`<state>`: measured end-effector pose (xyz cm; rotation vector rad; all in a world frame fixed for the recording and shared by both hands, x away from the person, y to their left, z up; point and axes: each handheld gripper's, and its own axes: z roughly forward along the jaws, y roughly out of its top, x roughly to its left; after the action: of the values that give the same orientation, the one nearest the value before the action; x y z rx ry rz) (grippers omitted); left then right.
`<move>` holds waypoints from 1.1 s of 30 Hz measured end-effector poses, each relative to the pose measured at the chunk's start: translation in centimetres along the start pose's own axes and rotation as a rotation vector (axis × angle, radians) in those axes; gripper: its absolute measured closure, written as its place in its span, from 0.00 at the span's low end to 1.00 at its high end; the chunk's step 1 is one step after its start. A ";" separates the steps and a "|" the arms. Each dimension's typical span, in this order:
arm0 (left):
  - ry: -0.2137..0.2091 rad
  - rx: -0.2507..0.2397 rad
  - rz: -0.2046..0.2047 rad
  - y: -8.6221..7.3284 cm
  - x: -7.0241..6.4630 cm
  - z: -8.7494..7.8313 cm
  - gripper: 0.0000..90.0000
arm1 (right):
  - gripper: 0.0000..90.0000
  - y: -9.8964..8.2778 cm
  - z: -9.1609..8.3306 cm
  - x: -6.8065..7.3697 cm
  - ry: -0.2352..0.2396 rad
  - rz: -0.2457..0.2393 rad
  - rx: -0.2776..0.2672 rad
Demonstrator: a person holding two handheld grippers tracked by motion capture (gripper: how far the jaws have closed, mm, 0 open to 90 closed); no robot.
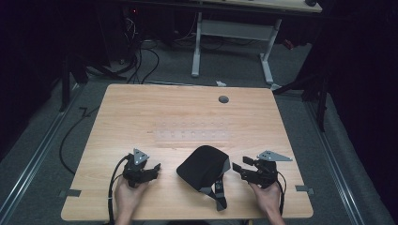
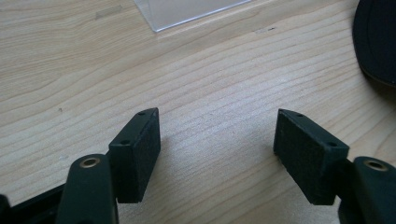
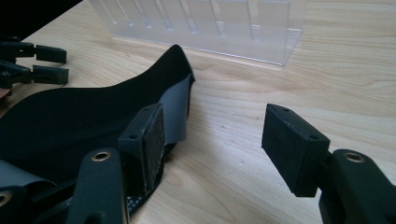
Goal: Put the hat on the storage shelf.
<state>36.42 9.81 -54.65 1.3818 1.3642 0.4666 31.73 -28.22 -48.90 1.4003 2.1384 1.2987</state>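
A clear plastic rack (image 1: 192, 133) stands on the table (image 1: 141, 112), its slots holding nothing. Both the left gripper (image 1: 151, 169) and right gripper (image 1: 238, 168) gape wide, flanking the black cap (image 1: 202, 168) without gripping it.

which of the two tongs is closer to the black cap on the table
The right tongs. Their tips sit just beside the black cap, one pad over its edge in the right gripper view. The left tongs are open over bare wood, with a clear gap to it.
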 end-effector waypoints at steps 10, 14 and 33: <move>-0.006 0.001 0.002 0.0 -0.1 0.0 0.37 | 0.42 0.6 2.5 0.9 0.051 -0.014 0.045; -0.006 0.000 0.002 0.0 -0.1 0.0 0.37 | 0.43 0.7 3.6 1.2 0.072 -0.016 0.065; -0.007 0.001 0.002 0.0 -0.1 -0.1 0.37 | 0.55 0.2 6.6 1.6 0.126 -0.011 0.138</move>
<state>36.34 9.75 -54.65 1.3848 1.3570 0.4622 35.27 -23.35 -52.09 1.3893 2.3565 1.2887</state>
